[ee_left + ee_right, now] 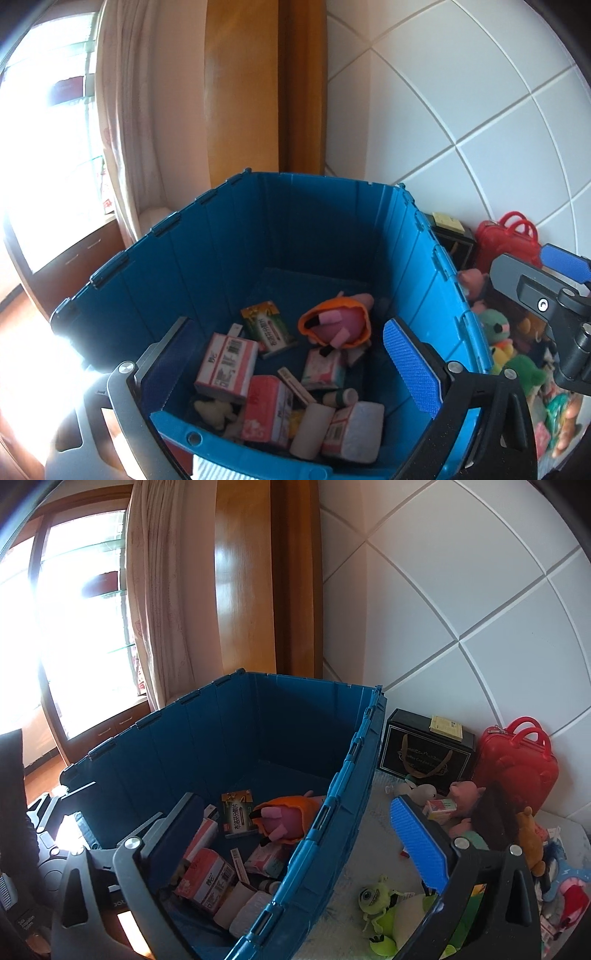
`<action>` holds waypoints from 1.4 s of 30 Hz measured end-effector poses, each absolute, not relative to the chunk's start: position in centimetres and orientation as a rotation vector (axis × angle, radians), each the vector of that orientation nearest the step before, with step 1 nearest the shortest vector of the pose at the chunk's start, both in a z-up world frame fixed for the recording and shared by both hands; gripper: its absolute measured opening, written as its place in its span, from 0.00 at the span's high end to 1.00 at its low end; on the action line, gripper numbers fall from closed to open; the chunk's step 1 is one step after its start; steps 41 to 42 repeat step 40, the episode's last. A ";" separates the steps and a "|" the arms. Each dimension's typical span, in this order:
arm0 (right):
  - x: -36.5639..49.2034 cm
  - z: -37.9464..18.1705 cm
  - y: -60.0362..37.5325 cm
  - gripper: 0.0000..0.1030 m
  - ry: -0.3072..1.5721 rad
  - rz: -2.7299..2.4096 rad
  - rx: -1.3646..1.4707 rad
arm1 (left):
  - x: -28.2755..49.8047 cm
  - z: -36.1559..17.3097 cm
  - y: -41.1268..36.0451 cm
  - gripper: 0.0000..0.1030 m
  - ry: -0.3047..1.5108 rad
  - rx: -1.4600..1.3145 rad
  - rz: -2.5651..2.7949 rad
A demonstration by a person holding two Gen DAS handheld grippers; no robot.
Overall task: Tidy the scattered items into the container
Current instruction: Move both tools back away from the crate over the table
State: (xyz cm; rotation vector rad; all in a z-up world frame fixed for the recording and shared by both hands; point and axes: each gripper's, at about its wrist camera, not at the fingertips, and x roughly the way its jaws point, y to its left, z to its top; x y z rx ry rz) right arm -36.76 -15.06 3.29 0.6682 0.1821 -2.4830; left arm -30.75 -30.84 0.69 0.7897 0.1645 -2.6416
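A blue plastic crate [229, 236] [354, 786] holds several items: a pink pig plush in an orange dress [336, 325] [284, 818], a green box [267, 326], pink tissue packs [227, 362] and a paper roll [310, 428]. My left gripper [291, 365] is open and empty above the crate's near end. My right gripper [299, 845] is open and empty, straddling the crate's right wall. Scattered plush toys lie right of the crate, among them a green one-eyed monster [376, 897] and a pink pig [467, 794].
A black gift box [424, 749] and a red toy suitcase [517, 764] stand against the white tiled wall [461, 609]. A wooden post [266, 92], a curtain [125, 110] and a bright window stand behind the crate. The right gripper [546, 291] shows in the left wrist view.
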 end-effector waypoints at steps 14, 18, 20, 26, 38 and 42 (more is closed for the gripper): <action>-28.8 2.4 -1.1 0.00 0.182 -2.544 0.638 | -24.5 1.2 -20.7 0.01 0.175 0.799 -2.737; -26.4 1.6 3.1 0.00 0.155 -2.562 0.658 | -22.1 0.5 -17.4 0.01 0.184 0.801 -2.777; -25.2 1.2 4.9 0.00 0.141 -2.573 0.676 | -21.1 0.2 -15.5 0.01 0.134 0.806 -2.773; -21.7 0.2 9.0 0.00 0.114 -2.644 0.746 | -18.2 -0.2 -10.9 0.01 0.064 0.837 -2.826; -15.3 -0.5 10.2 0.00 0.052 -2.729 0.794 | -13.0 -0.8 -10.5 0.01 0.105 0.904 -2.902; -14.5 -0.6 10.2 0.00 0.045 -2.742 0.799 | -12.5 -0.7 -10.5 0.01 0.088 0.902 -2.913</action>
